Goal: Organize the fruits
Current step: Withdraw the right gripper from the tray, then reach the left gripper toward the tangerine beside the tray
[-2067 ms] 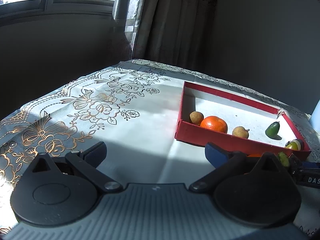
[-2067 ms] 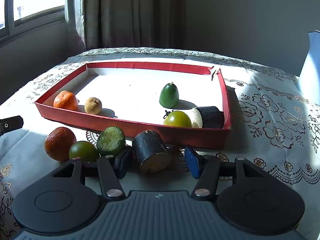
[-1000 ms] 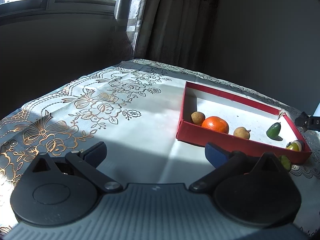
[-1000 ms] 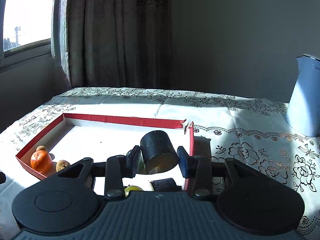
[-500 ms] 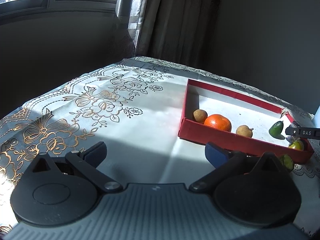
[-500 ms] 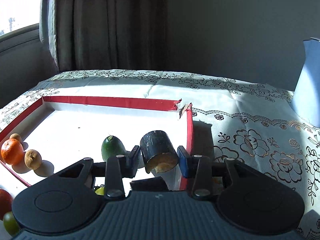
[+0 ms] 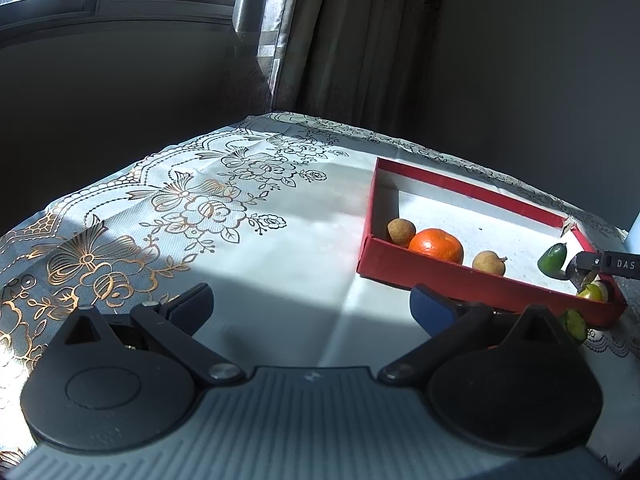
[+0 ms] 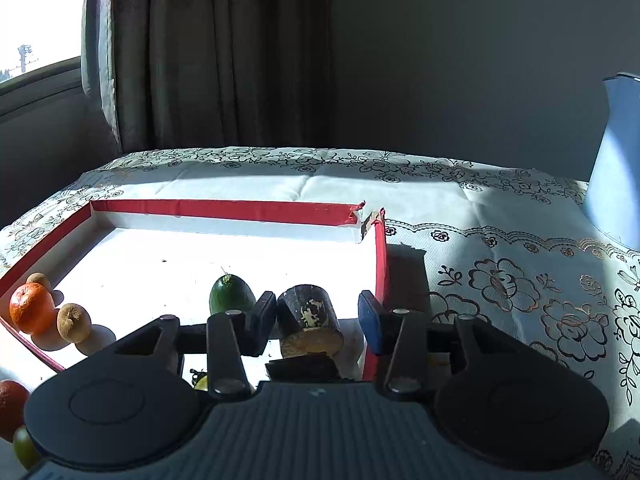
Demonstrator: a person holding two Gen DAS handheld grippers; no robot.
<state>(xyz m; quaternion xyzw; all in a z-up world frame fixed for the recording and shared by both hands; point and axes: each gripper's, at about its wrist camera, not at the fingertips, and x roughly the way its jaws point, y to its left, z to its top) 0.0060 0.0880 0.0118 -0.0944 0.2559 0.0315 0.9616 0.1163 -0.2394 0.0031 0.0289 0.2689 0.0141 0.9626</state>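
A red tray [image 8: 224, 210] with a white floor holds an orange [image 8: 31, 308], two brown fruits [image 8: 73, 322], a green pointed fruit [image 8: 231, 298] and dark cut pieces. My right gripper [image 8: 317, 316] hangs over the tray's near right corner, its jaws opening. A dark cut cylinder [image 8: 304, 304] stands between them; the right pad is clear of it. A second dark piece [image 8: 304, 366] lies just below. My left gripper [image 7: 312, 304] is open over the tablecloth, left of the tray [image 7: 460, 280], with nothing between its fingers.
Outside the tray's near edge lie another orange [image 8: 10, 400], a green fruit [image 8: 24, 446] and a cut green half [image 7: 574, 322]. A pale blue jug [image 8: 616, 160] stands at the far right. Curtains and a dark wall close the table's far side.
The right gripper carried the dark cylinder over the tray and lowered it; its jaws have now widened off it. The left gripper has not moved.
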